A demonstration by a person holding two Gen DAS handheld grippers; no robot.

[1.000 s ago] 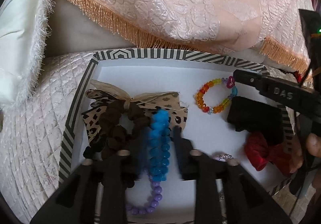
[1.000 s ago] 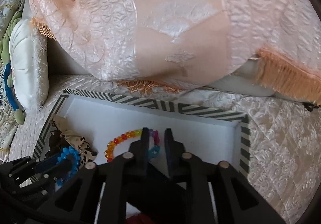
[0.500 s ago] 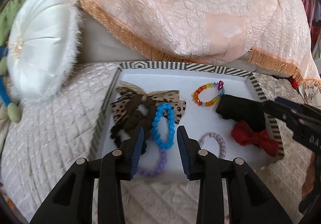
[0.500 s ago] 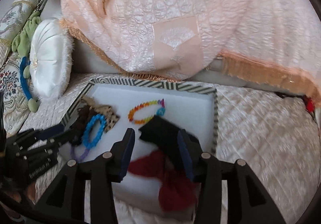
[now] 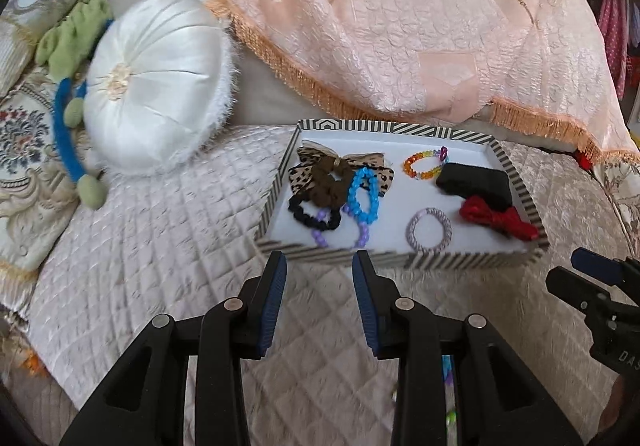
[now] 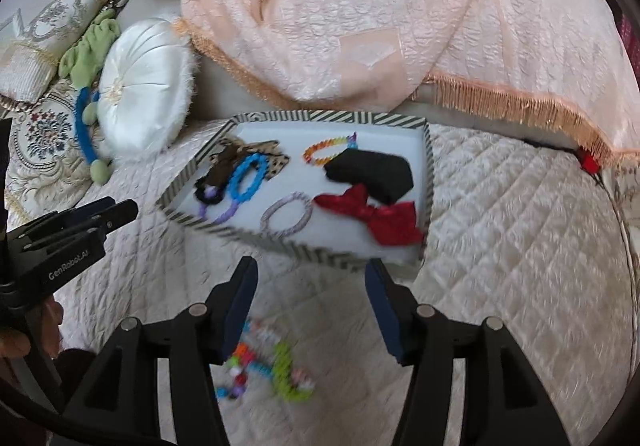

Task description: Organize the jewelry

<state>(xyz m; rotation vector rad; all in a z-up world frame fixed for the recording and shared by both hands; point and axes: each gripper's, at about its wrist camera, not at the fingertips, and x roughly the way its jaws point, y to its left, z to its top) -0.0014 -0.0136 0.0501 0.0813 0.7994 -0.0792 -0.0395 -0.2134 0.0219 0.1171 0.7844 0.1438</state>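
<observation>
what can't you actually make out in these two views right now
- Right wrist view: the loose beaded pieces on the quilt are motion-blurred; their count and type are unreadable.
- Left wrist view: the same pieces are hidden behind the left gripper.
- Both views: the leopard bow is partly covered by the brown scrunchie.

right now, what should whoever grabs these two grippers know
Left gripper: open, empty, short of the tray.
Right gripper: jaws opening, nothing between them.
Done: in the tray lie a blue bracelet, rainbow bracelet, red bow and other pieces.
Left: a blurred heap of bright beads lies on the quilt below the right gripper.
</observation>
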